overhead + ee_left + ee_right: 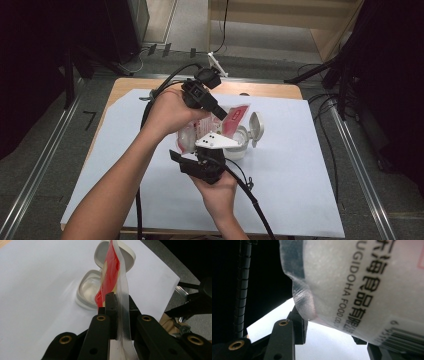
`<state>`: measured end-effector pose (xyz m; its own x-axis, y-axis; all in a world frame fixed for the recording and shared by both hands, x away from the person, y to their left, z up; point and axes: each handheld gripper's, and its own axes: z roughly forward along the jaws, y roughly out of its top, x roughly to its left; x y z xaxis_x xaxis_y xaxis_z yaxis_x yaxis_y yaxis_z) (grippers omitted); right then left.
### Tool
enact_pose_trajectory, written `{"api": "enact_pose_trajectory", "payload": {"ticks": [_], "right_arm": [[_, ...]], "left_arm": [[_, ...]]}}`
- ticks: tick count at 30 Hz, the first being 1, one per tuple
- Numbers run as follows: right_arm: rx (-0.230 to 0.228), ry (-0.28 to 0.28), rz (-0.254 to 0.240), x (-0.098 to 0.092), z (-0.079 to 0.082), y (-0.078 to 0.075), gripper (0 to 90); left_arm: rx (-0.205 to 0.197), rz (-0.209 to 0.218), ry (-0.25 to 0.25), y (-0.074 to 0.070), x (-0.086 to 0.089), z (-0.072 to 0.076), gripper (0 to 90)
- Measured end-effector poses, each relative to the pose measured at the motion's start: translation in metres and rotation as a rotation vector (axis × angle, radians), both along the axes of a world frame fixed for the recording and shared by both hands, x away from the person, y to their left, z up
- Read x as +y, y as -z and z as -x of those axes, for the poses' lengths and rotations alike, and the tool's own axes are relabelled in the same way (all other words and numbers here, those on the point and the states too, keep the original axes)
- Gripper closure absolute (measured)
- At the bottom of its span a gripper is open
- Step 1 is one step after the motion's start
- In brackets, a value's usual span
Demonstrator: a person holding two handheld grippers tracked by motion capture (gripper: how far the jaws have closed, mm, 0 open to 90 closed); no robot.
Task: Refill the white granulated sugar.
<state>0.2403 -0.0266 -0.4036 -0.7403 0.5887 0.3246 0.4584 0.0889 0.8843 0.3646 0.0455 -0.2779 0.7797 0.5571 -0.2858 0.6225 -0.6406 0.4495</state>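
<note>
A red-and-clear bag of white grains hangs tilted above an open white container on the paper-covered desk. The left gripper is clamped on the bag's clear sealed edge, directly over the container, whose hinged lid stands open behind it. The right gripper has its jaws on either side of the bag's lower end; whether they press it cannot be told. Black print on the bag reads "UGIDOHA FOOD CO", beside Chinese characters and a barcode.
</note>
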Motion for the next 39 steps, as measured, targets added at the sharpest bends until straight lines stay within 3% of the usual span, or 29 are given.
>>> {"api": "enact_pose_trajectory", "payload": {"ticks": [3,16,25,39], "right_arm": [[0.007,0.002,-0.004,0.001,0.000,0.001,56.1],[0.009,0.005,-0.004,-0.002,-0.002,0.005,56.1],[0.001,0.005,0.002,-0.003,-0.013,0.006,55.9],[0.029,-0.015,-0.025,0.002,-0.017,0.008,53.4]], "left_arm": [[0.003,-0.015,0.007,0.002,-0.001,-0.001,86.3],[-0.004,-0.009,0.007,0.005,-0.004,-0.002,86.0],[-0.019,0.002,-0.026,0.004,-0.003,-0.008,86.7],[-0.018,-0.005,-0.026,0.004,-0.003,-0.006,85.9]]}}
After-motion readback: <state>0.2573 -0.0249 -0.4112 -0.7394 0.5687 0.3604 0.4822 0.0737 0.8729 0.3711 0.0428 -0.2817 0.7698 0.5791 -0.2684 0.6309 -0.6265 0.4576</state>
